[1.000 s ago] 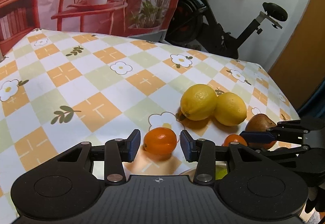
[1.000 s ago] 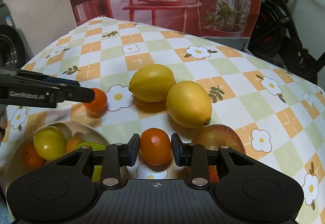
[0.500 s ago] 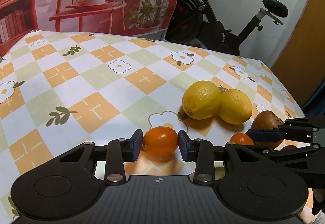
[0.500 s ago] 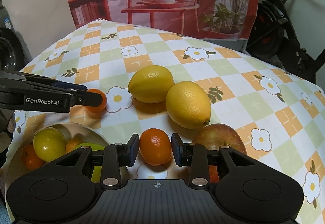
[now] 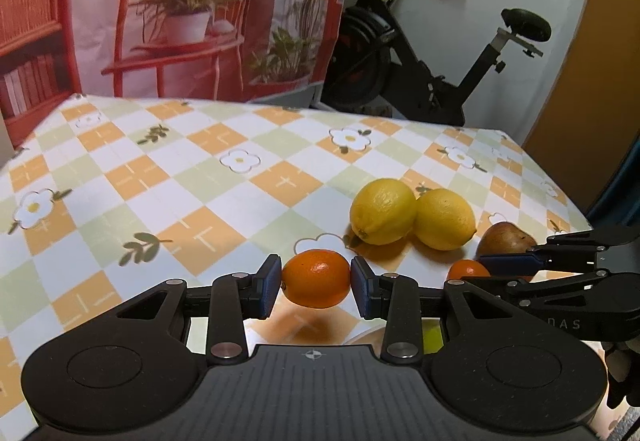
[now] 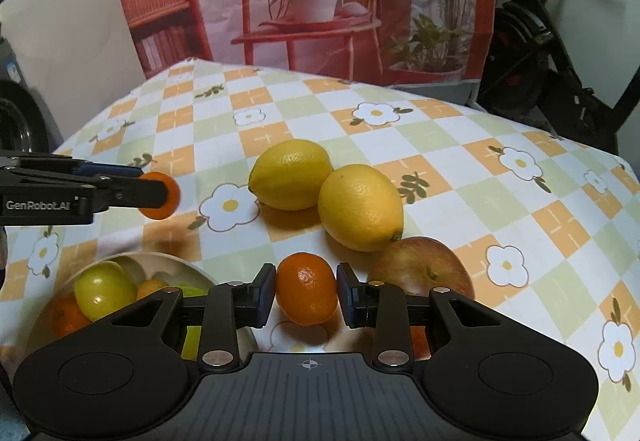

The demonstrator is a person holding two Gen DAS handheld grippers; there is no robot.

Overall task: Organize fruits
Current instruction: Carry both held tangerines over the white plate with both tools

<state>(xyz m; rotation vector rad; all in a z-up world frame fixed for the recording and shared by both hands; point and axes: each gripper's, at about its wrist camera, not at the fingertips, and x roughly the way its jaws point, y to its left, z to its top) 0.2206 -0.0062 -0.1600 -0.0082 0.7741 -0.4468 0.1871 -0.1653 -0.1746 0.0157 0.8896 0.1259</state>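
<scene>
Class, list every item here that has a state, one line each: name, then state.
Left gripper, shut on left orange.
Left orange, gripped, lifted off the cloth.
Right gripper, shut on right orange.
Two lemons, loose on cloth, touching.
Apple, loose on cloth.
Bowl, partly filled with fruit.

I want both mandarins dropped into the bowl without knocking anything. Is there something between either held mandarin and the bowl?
Nothing visible blocks either. The left gripper holds its mandarin clear of the cloth, the bowl just below. The right gripper's mandarin sits beside the bowl's rim; lemons and apple lie farther away.
</scene>
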